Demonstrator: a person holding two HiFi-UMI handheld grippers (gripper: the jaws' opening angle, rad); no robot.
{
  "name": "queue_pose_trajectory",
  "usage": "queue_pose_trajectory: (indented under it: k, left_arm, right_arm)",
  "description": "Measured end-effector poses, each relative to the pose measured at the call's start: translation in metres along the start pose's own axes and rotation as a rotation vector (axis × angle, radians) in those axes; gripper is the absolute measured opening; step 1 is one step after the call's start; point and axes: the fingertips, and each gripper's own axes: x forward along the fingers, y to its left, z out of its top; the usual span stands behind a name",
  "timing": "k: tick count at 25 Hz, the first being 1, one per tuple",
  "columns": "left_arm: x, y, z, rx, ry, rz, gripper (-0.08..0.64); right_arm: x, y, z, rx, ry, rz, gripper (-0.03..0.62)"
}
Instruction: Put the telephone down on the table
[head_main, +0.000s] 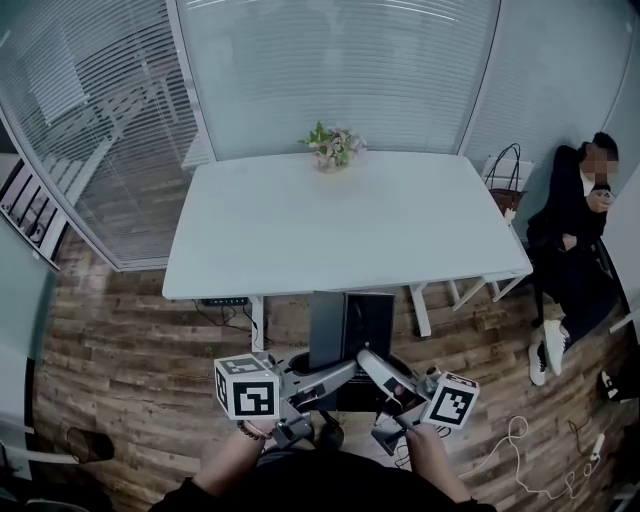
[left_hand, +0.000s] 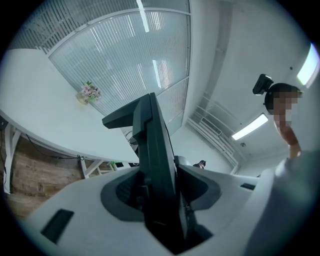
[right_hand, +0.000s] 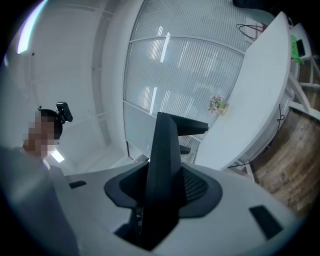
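Note:
The telephone (head_main: 338, 396) is a dark object low in the head view, held between my two grippers in front of my body and short of the white table (head_main: 340, 230). My left gripper (head_main: 318, 385) grips it from the left and my right gripper (head_main: 385, 378) from the right. In the left gripper view a dark flat edge of the telephone (left_hand: 155, 165) stands between the grey jaws of the left gripper (left_hand: 157, 200). The right gripper view shows the same: the telephone (right_hand: 162, 170) sits clamped in the right gripper (right_hand: 160, 200). Both grippers are rolled onto their sides.
A small pot of flowers (head_main: 333, 147) stands at the table's far edge. Glass walls with blinds run behind it. A person (head_main: 575, 230) sits on the floor at the right wall beside a bag (head_main: 505, 180). Cables (head_main: 520, 450) lie on the wooden floor.

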Motion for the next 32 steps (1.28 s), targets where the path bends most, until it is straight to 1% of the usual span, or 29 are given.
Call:
queue_pose_trajectory:
  k: [5, 11, 17, 21, 23, 27, 30, 32]
  left_arm:
    - [-0.004, 0.003, -0.001, -0.012, -0.004, 0.012, 0.212]
    - [-0.005, 0.004, 0.003, -0.009, -0.013, 0.017, 0.212]
    - [-0.004, 0.001, 0.001, -0.007, -0.019, 0.027, 0.212]
    - [-0.006, -0.003, -0.005, 0.0, -0.038, 0.042, 0.212]
    - [-0.009, -0.001, -0.006, -0.002, -0.042, 0.048, 0.21]
    - [-0.014, 0.005, -0.004, -0.011, -0.051, 0.052, 0.21]
    - [-0.014, 0.01, 0.003, -0.002, -0.056, 0.043, 0.209]
    - [-0.012, 0.015, 0.009, 0.001, -0.053, 0.033, 0.209]
  right_arm:
    - [0.003, -0.001, -0.004, 0.016, 0.01, 0.004, 0.17]
    - [0.012, 0.007, -0.005, 0.061, 0.014, 0.045, 0.17]
    - [0.006, 0.004, -0.004, 0.04, 0.025, 0.033, 0.17]
    - [0.004, 0.011, -0.01, 0.063, 0.04, 0.069, 0.17]
    - [0.006, 0.011, -0.013, 0.069, 0.045, 0.074, 0.17]
    - [0.01, 0.002, -0.015, 0.044, 0.06, 0.047, 0.17]
    - [0.016, -0.003, -0.01, 0.009, 0.062, 0.033, 0.17]
    - [0.022, -0.006, -0.005, 0.003, 0.056, 0.03, 0.17]
